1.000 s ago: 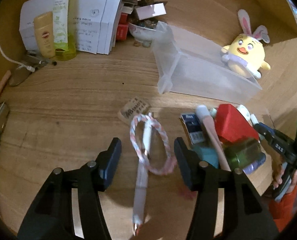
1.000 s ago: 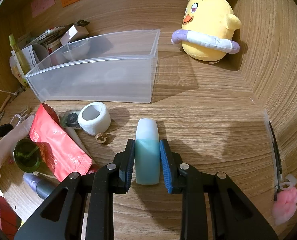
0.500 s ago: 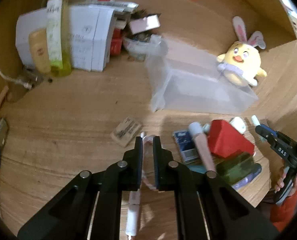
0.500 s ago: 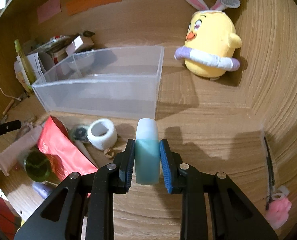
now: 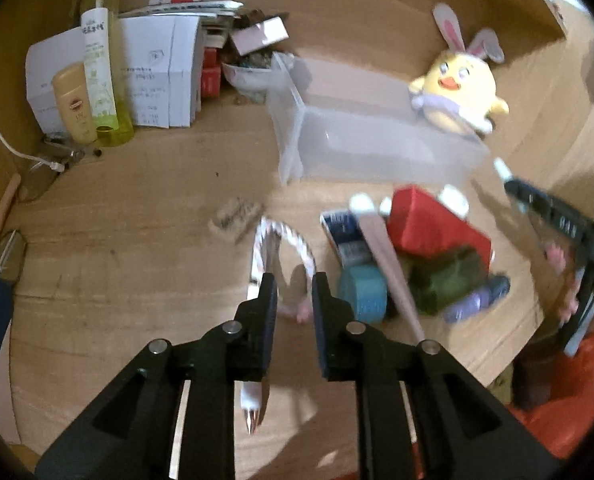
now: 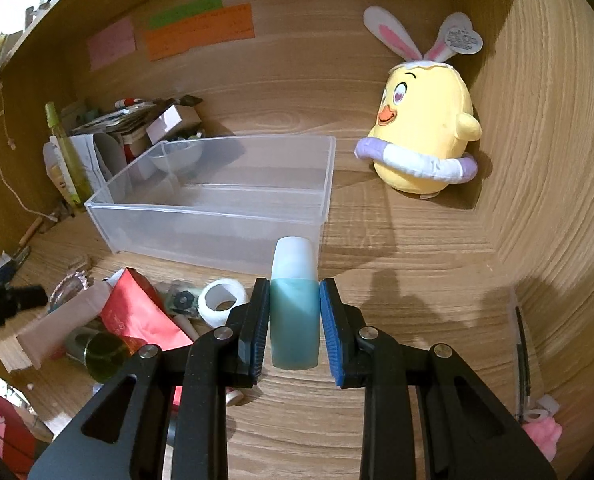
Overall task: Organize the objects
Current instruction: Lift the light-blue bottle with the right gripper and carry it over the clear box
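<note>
Cluttered wooden desk (image 6: 417, 248), two-gripper tidy-up: your right gripper (image 6: 295, 300) is clamped on a teal bottle w/ white cap (image 6: 295, 312), pads pressing both sides, bottle upright and clear of the desk; cap overlaps the near wall of the clear plastic bin (image 6: 217, 216) in the right wrist view, bin itself holding nothing you can make out.

Your left gripper (image 5: 293, 296) has jaws opening, a narrow gap btwn them; the pink-white braided loop (image 5: 285, 244) lies on the desk ahead of the tips w/ a white pen (image 5: 253, 396) running under the left finger; left view is blurred, so whether the pads touch either one can't be told.

In the way, right-hand side of that loop: a blue-white box (image 5: 345, 232), a teal roll (image 5: 365, 292), a beige tube (image 5: 389, 256), a red pouch (image 5: 429, 220), a green jar (image 5: 445, 280) and a purple bottle (image 5: 473, 300), all heaped touching one another just in front of the bin; a white tape roll (image 6: 221, 304) sits at the heap's edge nr your right fingers.

Beyond: yellow chick plush w/ bunny ears (image 6: 421, 136) beside the bin's far end, against the side wall; white boxes (image 5: 153, 76), a tall green-capped bottle (image 5: 101, 72) and a beige tube-bottle (image 5: 73, 104) stacked at the back left; sticky notes (image 6: 201, 32) on the back panel.
</note>
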`<state>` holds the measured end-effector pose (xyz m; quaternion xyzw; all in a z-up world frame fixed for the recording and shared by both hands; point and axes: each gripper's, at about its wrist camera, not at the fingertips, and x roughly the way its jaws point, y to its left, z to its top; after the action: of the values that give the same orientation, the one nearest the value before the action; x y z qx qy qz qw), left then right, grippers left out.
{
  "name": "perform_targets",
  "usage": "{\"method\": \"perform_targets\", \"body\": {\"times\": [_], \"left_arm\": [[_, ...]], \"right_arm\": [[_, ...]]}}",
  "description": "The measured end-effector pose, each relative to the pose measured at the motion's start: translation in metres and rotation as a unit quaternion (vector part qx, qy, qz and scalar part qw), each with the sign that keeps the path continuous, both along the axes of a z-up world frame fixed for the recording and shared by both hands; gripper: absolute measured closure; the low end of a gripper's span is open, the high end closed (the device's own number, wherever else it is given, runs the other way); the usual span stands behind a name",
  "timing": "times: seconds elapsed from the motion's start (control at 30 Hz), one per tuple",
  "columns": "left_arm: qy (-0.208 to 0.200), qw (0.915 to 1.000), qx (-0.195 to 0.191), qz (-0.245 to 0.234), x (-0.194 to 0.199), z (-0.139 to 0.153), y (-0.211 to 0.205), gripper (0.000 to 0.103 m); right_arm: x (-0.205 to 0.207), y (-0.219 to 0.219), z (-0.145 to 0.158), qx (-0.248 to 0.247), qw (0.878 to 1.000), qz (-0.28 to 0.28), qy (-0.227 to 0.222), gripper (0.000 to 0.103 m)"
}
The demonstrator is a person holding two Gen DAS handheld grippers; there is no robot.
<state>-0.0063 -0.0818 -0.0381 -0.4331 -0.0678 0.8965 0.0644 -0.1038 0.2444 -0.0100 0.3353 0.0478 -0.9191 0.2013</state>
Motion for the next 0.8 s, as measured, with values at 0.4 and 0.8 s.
{"method": "perform_targets", "body": {"times": [0.4, 0.8], "left_arm": [[0.01, 0.9953, -0.074, -0.061, 0.002, -0.005, 0.025, 0.073], [0.001, 0.9935, -0.079, -0.082, -0.011, -0.024, 0.02, 0.09]], "right_arm": [[0.003, -0.002, -0.002, -0.007, 1.0, 0.001, -0.015, 0.08], [-0.006, -0.03, 0.016, -0.013, 1.0, 0.019, 0.006, 0.08]]}}
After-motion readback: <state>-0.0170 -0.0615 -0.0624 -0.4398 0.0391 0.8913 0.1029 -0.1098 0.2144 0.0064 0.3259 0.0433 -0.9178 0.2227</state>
